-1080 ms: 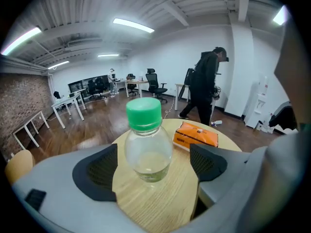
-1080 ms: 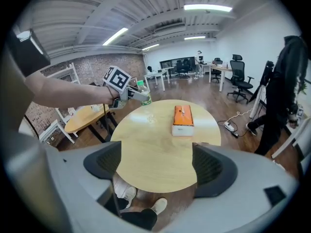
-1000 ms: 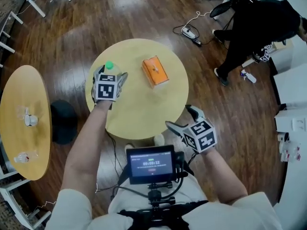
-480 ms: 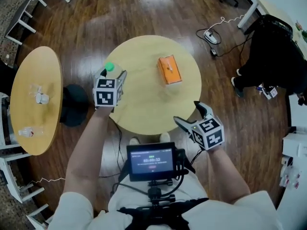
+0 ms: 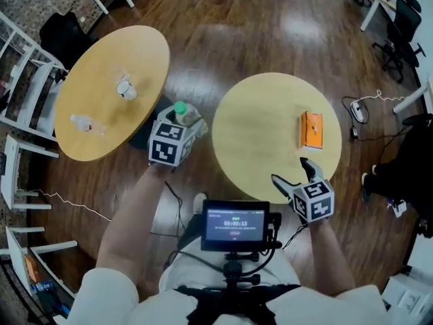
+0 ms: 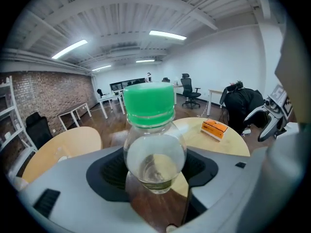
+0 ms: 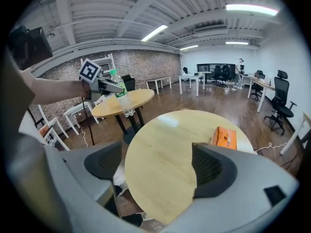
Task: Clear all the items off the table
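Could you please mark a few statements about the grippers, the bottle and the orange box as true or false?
1. The left gripper is shut on the green-capped bottle. True.
2. The right gripper grips the orange box. False: its jaws stand open and empty; the box lies on the round table.
3. The bottle stands on that table. False: it is held in the air beside it.
4. The orange box is the only item on that table. True.
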`<state>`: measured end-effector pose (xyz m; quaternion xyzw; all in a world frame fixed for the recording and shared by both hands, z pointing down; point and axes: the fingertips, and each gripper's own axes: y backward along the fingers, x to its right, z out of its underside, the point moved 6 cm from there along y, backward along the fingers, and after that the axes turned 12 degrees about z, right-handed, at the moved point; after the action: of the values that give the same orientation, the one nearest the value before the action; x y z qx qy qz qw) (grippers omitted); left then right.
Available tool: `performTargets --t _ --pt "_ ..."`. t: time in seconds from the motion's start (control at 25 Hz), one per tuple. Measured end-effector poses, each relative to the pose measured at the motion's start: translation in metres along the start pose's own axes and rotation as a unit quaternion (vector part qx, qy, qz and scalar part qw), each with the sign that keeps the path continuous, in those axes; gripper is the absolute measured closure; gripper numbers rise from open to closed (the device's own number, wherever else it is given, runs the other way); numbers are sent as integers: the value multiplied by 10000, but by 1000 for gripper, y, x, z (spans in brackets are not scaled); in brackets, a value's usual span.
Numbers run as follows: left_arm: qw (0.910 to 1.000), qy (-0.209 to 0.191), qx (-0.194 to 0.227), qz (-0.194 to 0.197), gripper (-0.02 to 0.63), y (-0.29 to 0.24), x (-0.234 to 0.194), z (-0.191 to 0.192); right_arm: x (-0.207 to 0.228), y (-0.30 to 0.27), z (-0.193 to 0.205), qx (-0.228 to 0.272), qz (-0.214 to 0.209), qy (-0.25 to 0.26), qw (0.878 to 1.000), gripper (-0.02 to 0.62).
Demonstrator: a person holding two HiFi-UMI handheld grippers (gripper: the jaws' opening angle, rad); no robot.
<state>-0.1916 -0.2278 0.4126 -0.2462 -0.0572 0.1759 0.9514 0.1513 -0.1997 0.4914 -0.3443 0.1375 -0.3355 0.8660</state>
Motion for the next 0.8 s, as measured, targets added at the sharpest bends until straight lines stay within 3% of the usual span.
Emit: performTargets --t 0.2,0.44,0.8 --pt "9978 346 74 -553 304 79 -79 44 -45 -14 -25 37 -23 54 10000 130" --pt "9883 766 -19 -1321 305 160 -212 102 -107 -35 -59 53 125 251 9996 130" --pt "9764 1134 -182 -1828 304 182 -355 144 -172 -54 -83 -29 538 179 9984 130"
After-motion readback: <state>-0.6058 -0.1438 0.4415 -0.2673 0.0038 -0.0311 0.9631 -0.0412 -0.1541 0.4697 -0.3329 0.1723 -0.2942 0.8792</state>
